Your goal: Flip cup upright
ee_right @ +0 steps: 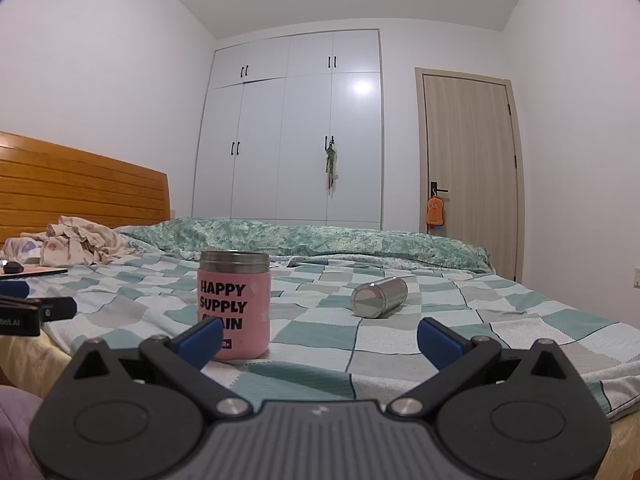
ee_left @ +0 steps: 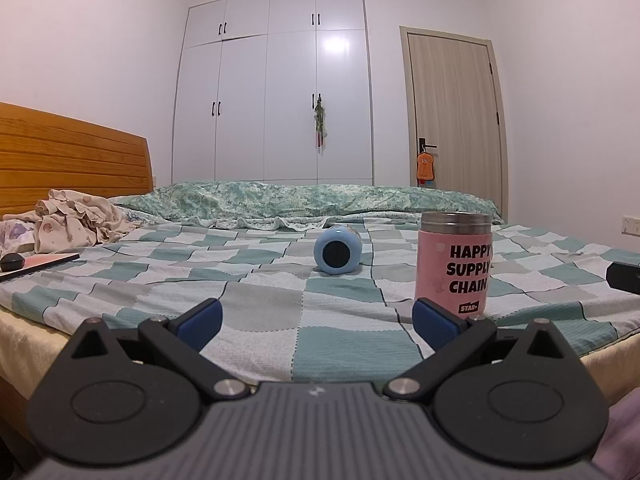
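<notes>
A light blue cup (ee_left: 337,251) lies on its side on the checked bedspread, its end facing me, straight ahead of my left gripper (ee_left: 316,322). That gripper is open and empty, well short of it. A pink cup (ee_left: 454,262) lettered "HAPPY SUPPLY CHAIN" stands upright with a steel rim, just beyond my left gripper's right finger; it also shows in the right wrist view (ee_right: 235,306). A steel cup (ee_right: 379,297) lies on its side ahead of my right gripper (ee_right: 320,338), which is open and empty.
A wooden headboard (ee_left: 72,160) and crumpled clothes (ee_left: 76,222) are at the left. A flat board with a black ball (ee_left: 36,265) lies at the left bed edge. A folded green quilt (ee_left: 304,200) runs along the far side. A wardrobe and door stand behind.
</notes>
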A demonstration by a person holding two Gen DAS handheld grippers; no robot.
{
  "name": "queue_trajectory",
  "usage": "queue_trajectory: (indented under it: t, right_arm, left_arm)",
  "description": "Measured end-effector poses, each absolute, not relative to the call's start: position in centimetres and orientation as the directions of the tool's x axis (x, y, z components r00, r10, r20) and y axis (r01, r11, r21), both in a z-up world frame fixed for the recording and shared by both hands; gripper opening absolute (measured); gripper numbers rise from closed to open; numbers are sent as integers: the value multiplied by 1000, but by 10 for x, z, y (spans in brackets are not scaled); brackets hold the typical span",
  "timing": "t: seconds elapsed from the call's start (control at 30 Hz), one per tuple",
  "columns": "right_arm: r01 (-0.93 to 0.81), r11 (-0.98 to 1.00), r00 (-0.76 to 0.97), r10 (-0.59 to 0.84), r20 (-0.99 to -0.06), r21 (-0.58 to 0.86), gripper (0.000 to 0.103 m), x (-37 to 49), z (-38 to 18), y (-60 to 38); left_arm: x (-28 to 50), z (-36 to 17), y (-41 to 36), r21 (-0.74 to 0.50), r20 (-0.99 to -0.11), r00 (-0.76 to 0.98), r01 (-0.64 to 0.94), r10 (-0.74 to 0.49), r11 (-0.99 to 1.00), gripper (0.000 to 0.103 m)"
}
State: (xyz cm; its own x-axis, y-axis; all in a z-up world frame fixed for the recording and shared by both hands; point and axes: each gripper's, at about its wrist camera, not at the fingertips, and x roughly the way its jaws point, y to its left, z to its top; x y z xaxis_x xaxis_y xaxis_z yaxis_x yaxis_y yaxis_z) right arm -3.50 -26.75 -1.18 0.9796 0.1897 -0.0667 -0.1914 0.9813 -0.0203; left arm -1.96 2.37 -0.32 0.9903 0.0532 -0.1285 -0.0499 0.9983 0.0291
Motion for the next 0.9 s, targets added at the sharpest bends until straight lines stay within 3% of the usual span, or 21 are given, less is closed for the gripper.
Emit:
queue_trajectory:
  t: [0.9]
  right_arm:
    - [-191, 981, 980, 190, -67, -21, 103, -35, -12, -267]
  left_arm:
    - [-18, -2, 21, 30, -126, 991, -47, 51, 998, 103]
